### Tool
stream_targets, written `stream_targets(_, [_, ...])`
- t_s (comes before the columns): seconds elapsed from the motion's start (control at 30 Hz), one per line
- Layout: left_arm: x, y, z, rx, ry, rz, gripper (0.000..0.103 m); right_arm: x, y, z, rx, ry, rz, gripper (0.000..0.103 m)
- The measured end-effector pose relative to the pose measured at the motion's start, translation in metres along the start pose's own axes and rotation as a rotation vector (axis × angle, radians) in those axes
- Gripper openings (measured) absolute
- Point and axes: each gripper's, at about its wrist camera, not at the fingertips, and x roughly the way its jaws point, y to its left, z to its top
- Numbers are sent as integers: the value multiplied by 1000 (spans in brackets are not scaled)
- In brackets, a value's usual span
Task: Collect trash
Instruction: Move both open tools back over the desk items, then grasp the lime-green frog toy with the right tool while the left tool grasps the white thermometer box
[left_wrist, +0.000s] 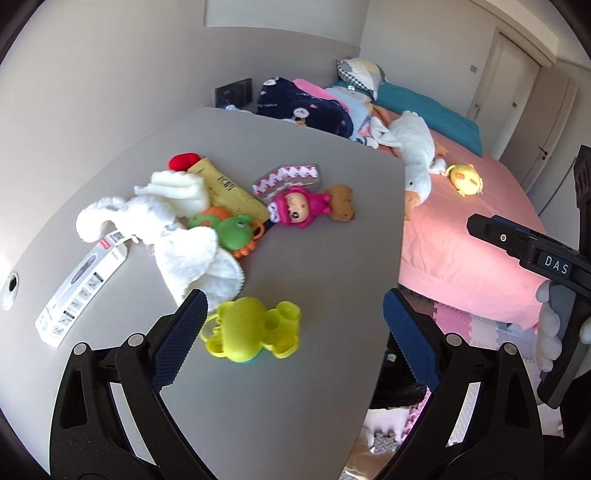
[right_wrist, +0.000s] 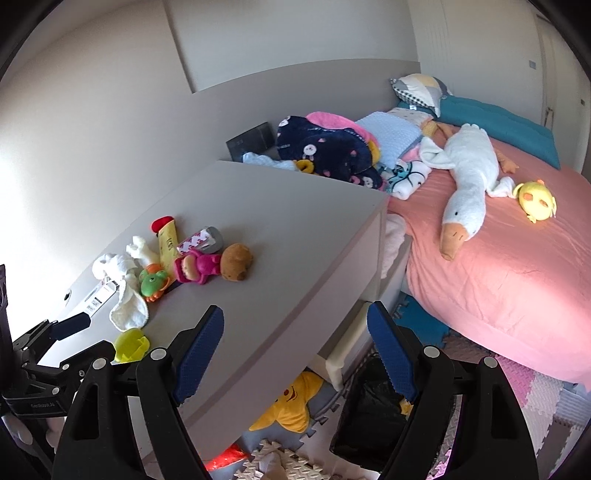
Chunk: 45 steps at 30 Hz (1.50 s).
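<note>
Both the left tongs (left_wrist: 291, 332) and right tongs (right_wrist: 295, 354) are gaping apart, empty, hovering over the worktop (left_wrist: 314, 206); a yellow toy (left_wrist: 251, 334) is lying between the left fingers.

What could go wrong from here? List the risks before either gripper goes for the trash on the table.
1. The white carton lies partly under the white cloth, so pulling it may drag the cloth and the green frog toy.
2. The yellow toy sits right at the open left gripper and could get knocked.
3. The yellow packet is hemmed in by toys.
</note>
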Motion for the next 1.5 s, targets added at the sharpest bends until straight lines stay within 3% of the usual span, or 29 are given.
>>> stream_targets(0.47, [-28,82,-26,-106,-9,97,93,35,100,-15,-152,92,162,80])
stream_targets(0.77, [-37,122,-38,-168,-5,142,93,57,146,-33,-225,162,279,80])
stream_targets(1.2, [-31,156,-40,-211,11,182,93,96,180,-53,-332,223,260,80])
stream_targets(1.33, [-25,167,-34,-203,13,198,93,99,182,-55,-353,202,243,58])
stream_targets(1.5, [-12,176,-27,-176,30,213,93,100,182,-54,-355,198,242,55])
